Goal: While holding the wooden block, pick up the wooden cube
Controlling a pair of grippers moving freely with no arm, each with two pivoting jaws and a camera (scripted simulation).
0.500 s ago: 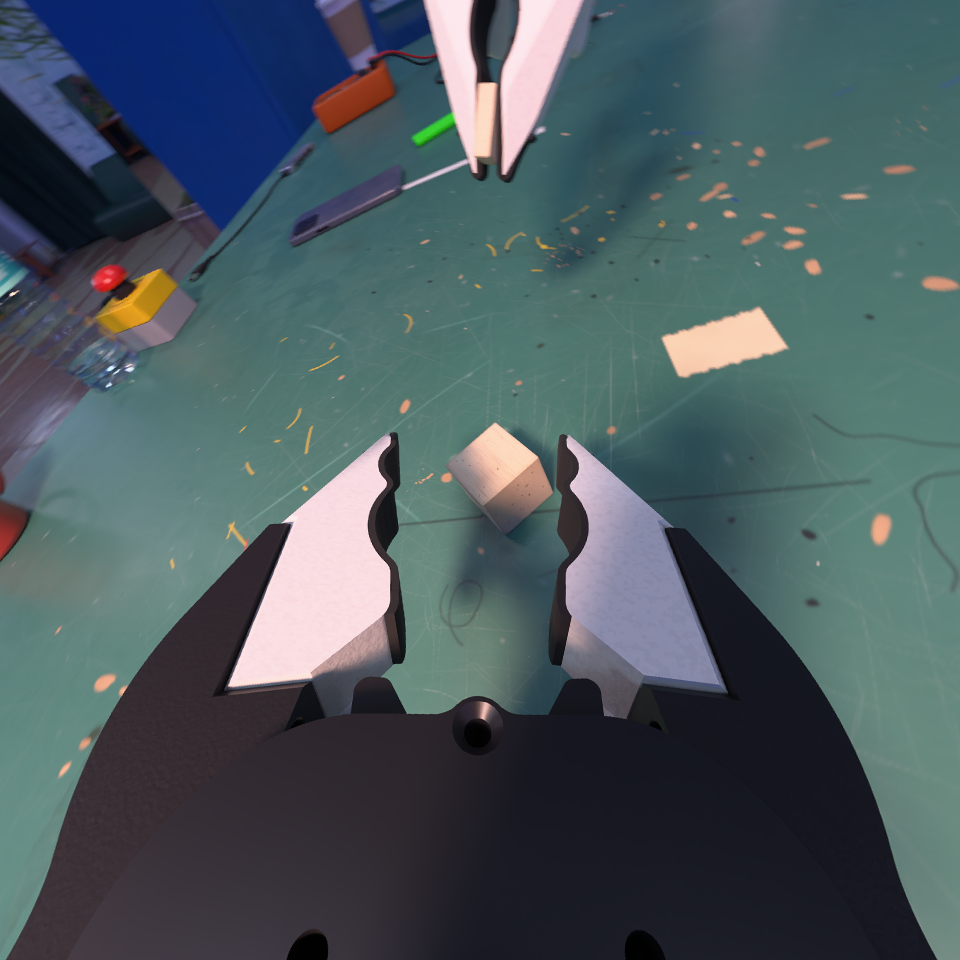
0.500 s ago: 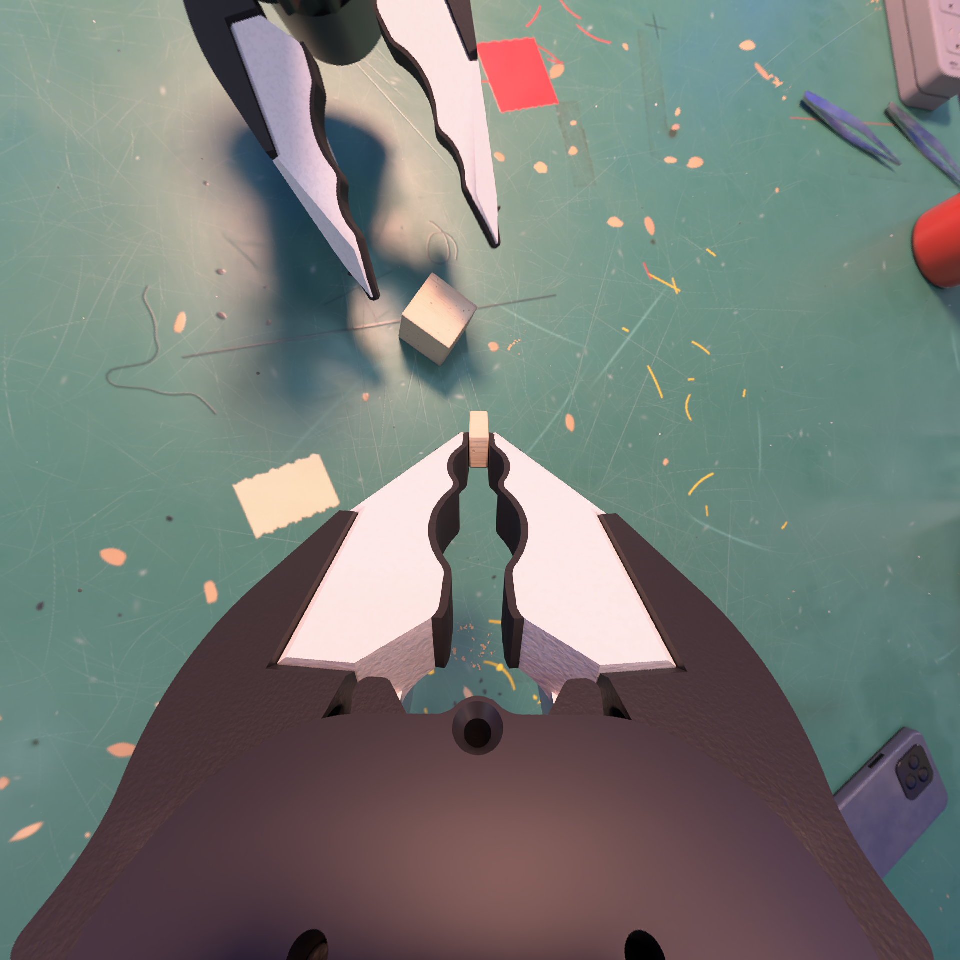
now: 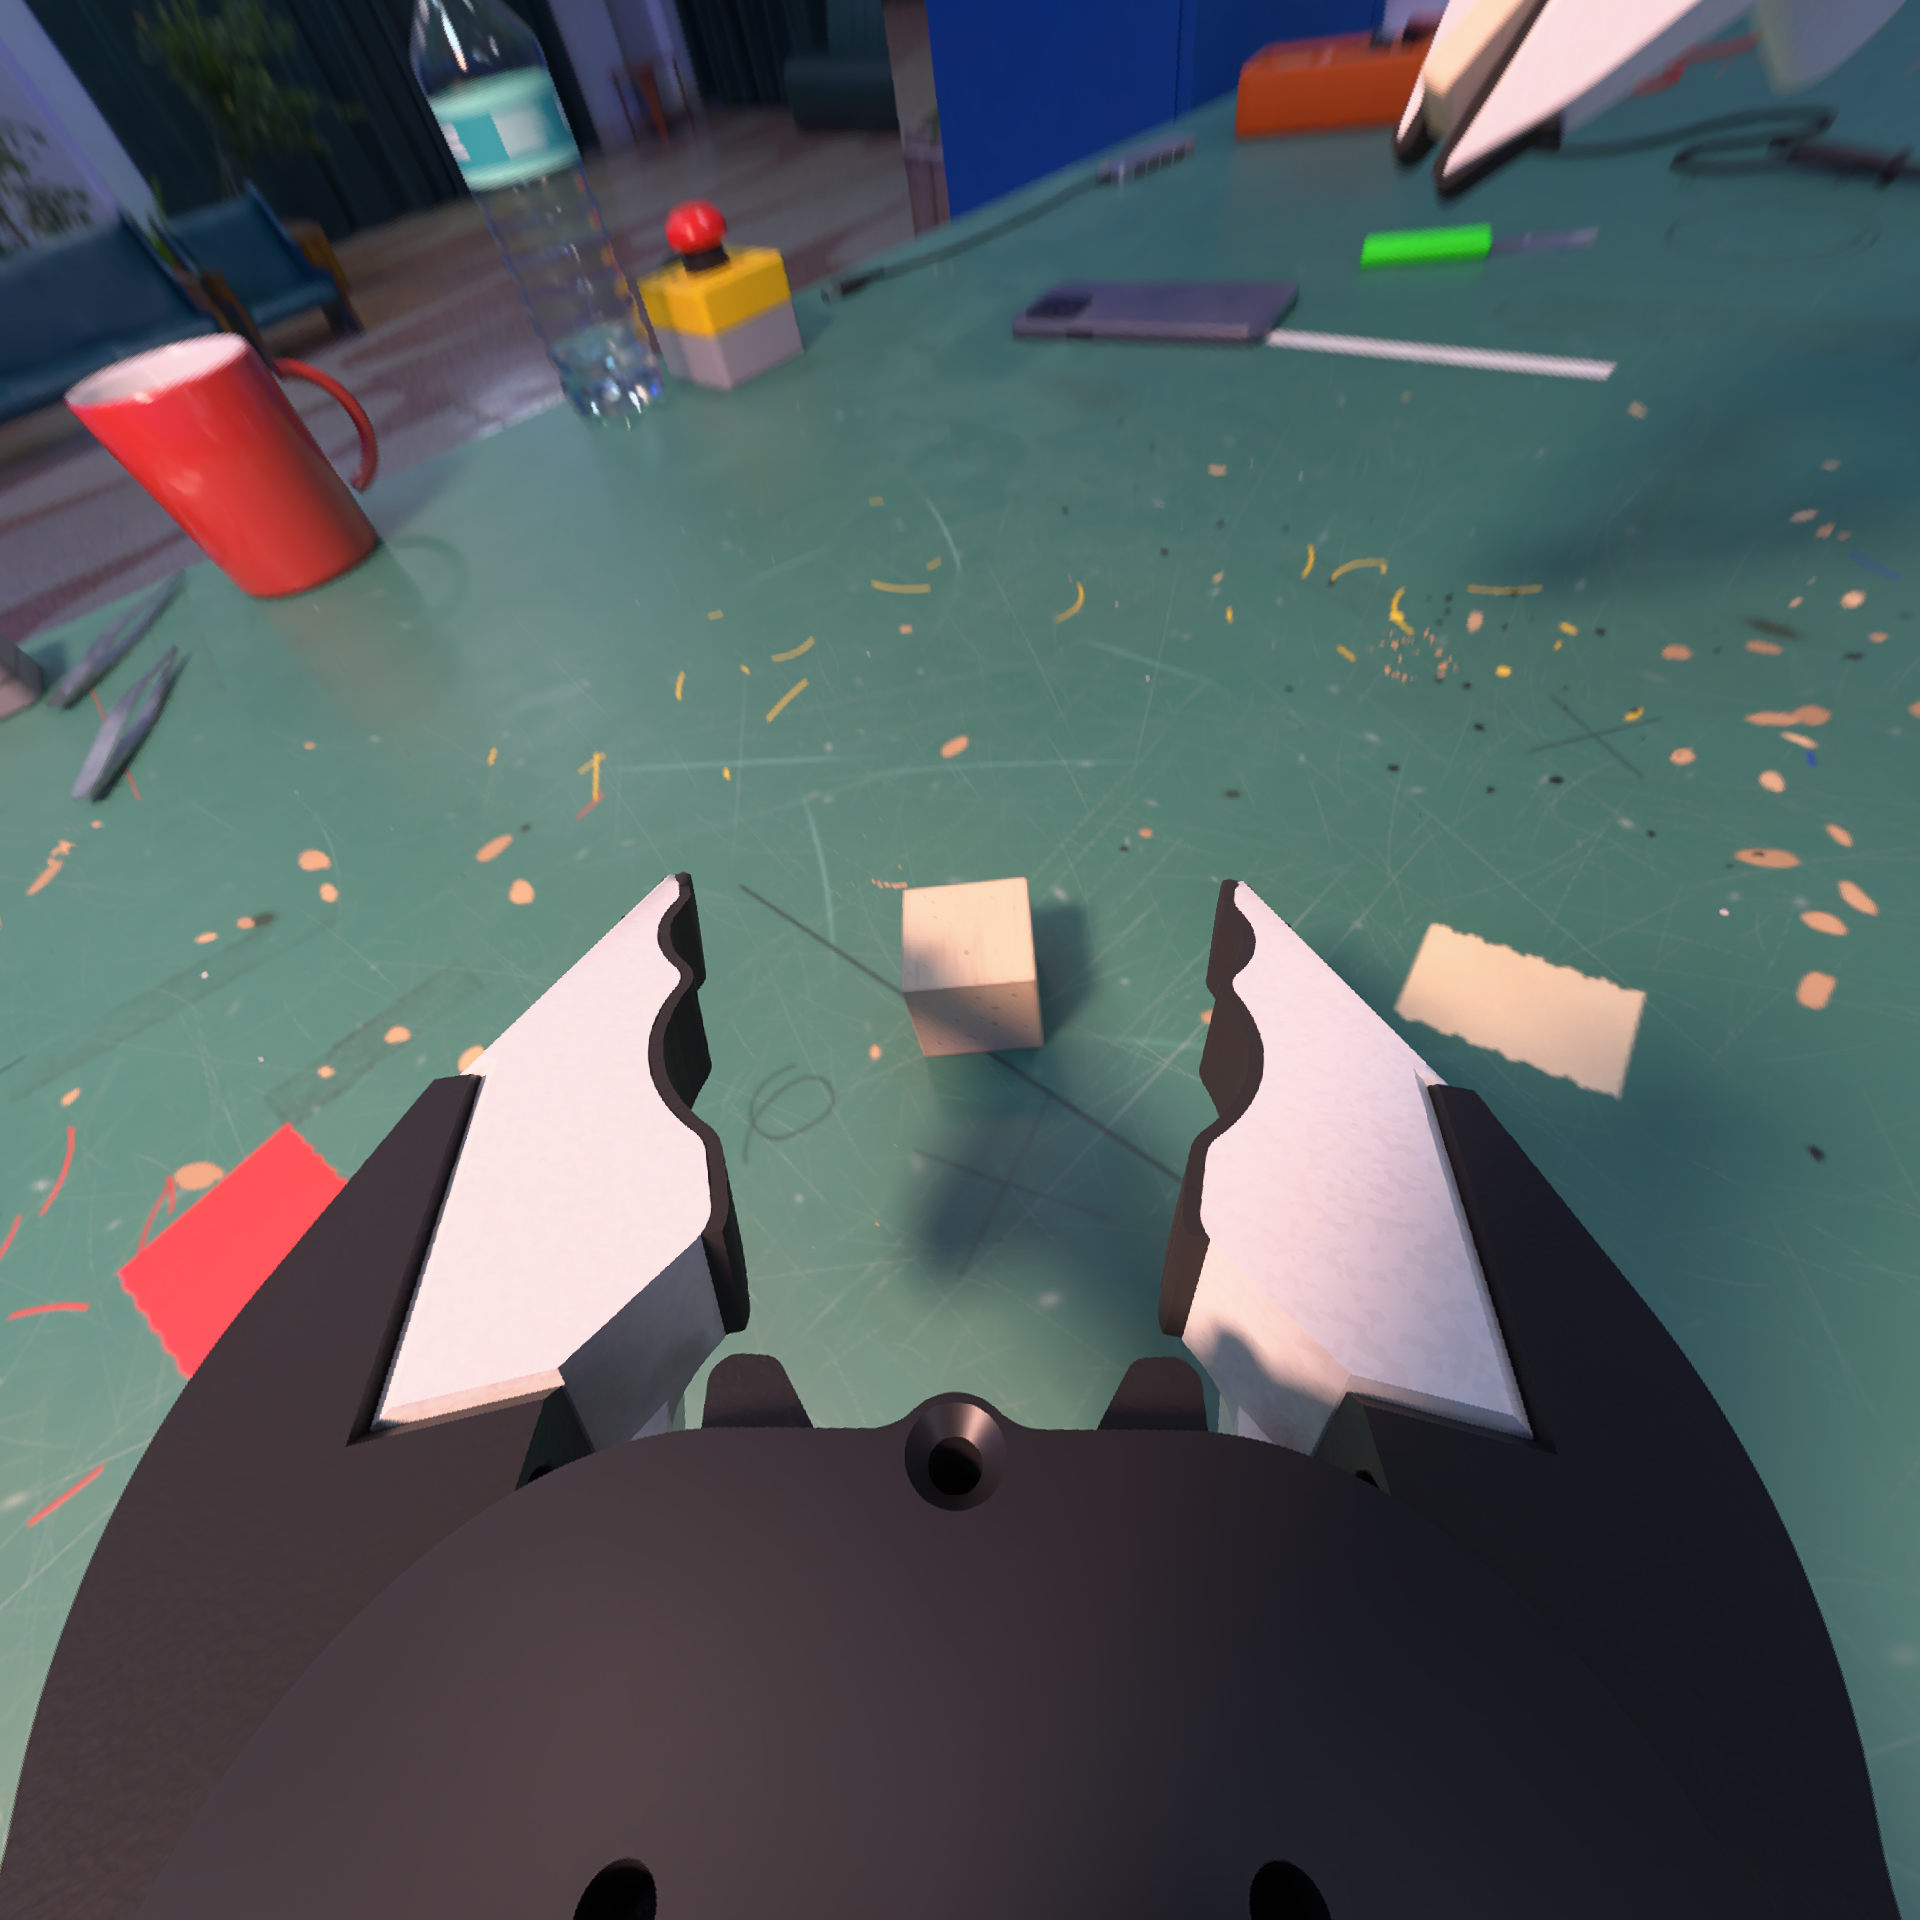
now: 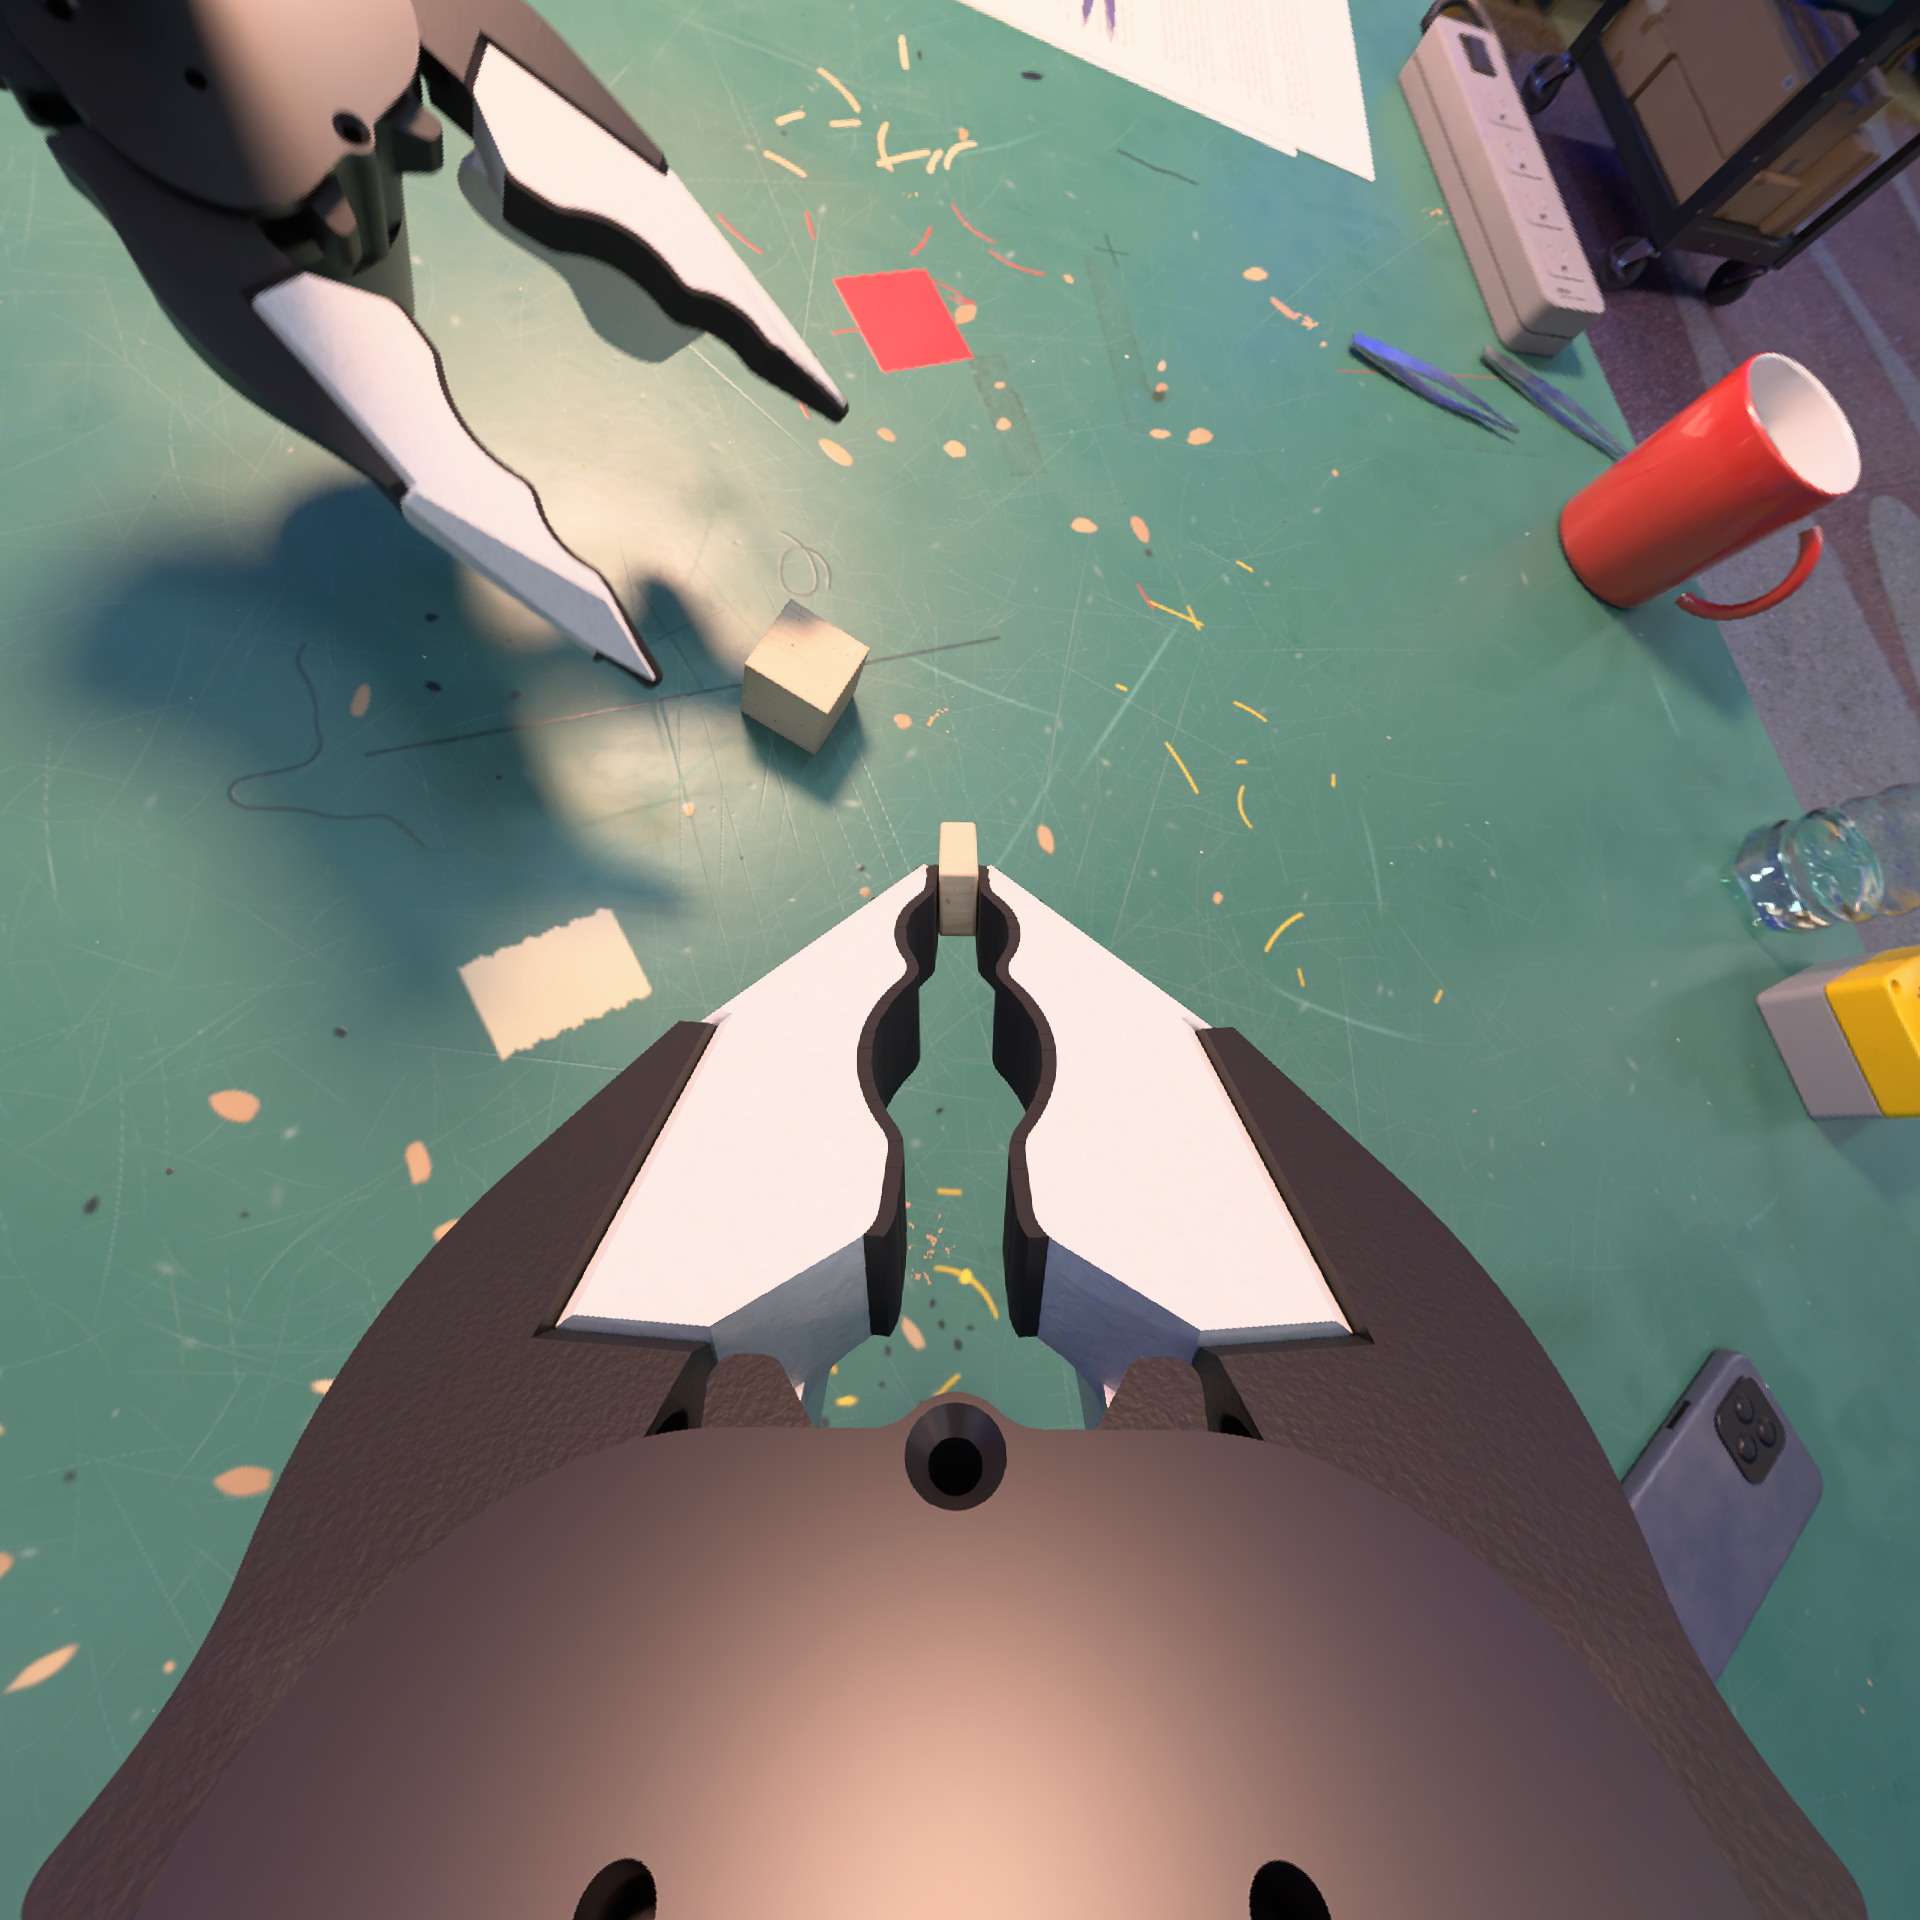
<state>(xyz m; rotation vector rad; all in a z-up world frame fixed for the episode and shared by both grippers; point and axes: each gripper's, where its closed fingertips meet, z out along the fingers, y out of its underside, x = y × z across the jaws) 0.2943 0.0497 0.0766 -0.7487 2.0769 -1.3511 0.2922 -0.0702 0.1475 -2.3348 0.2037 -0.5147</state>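
Green and scratched, the counter (image 3: 1039,499) carries the wooden cube (image 3: 970,964), which sits flat on it between the tips of the left hand-held gripper (image 3: 956,883); that one is spread wide, neither finger touching the cube. The right hand-held gripper (image 4: 957,868) is pinching the thin wooden block (image 4: 957,878) at its very tips, held off the counter a little short of the cube (image 4: 803,673). A cream paper scrap (image 3: 1519,1008) lies just right of the cube, and a red mug (image 3: 223,462) stands far off to the left
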